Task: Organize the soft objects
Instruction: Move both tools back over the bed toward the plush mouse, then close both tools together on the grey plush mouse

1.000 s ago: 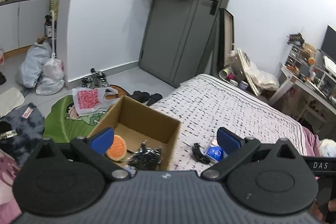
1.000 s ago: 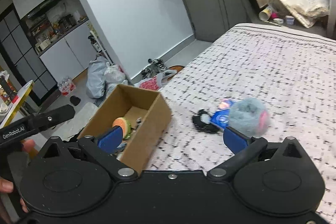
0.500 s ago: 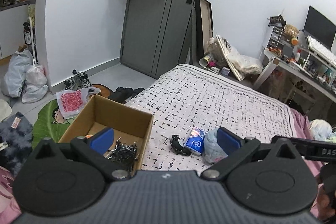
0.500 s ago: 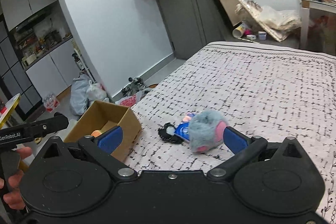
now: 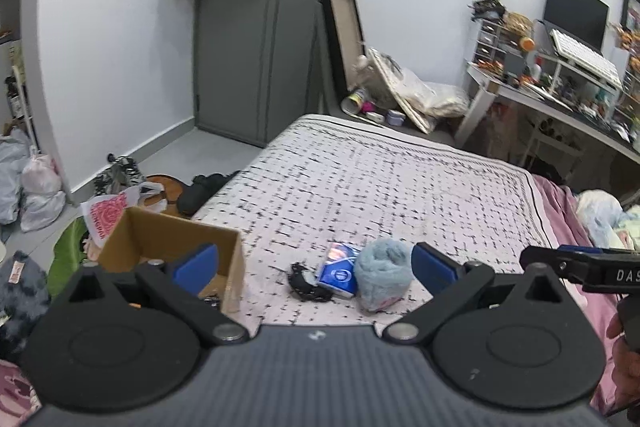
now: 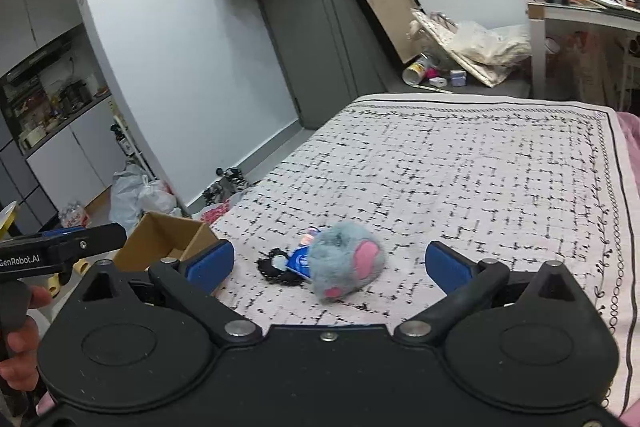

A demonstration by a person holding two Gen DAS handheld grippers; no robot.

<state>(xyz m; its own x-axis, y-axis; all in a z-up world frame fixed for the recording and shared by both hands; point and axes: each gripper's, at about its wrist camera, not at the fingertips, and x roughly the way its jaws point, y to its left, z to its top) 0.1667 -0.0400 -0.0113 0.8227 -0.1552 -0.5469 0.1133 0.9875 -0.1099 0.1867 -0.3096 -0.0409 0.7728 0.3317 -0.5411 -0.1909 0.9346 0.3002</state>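
I am holding both tools over the near edge of the bed [image 6: 460, 163], and each is standing wide apart with nothing between its blue pads. My right hand-held gripper [image 6: 329, 262] is looking straight at the fluffy grey-blue plush toy [image 6: 346, 259], which is lying on the patterned bedspread at about 12 o'clock from the fingers, its pink patches facing me. Touching the toy at its 9 o'clock side, a blue packet [image 6: 299, 261] is lying flat, and just beyond that a small black item [image 6: 276, 267] is resting on the cover; I cannot tell what it is. My left hand-held gripper [image 5: 314, 264] is seeing the same cluster at roughly 1 o'clock, the plush toy [image 5: 382, 277] sitting just inside its right pad. The open cardboard box [image 5: 168, 247] is sitting at 10 o'clock, at the bed's left edge, partly hidden behind the left pad. The desk [image 5: 560, 99] is standing far off at 2 o'clock.
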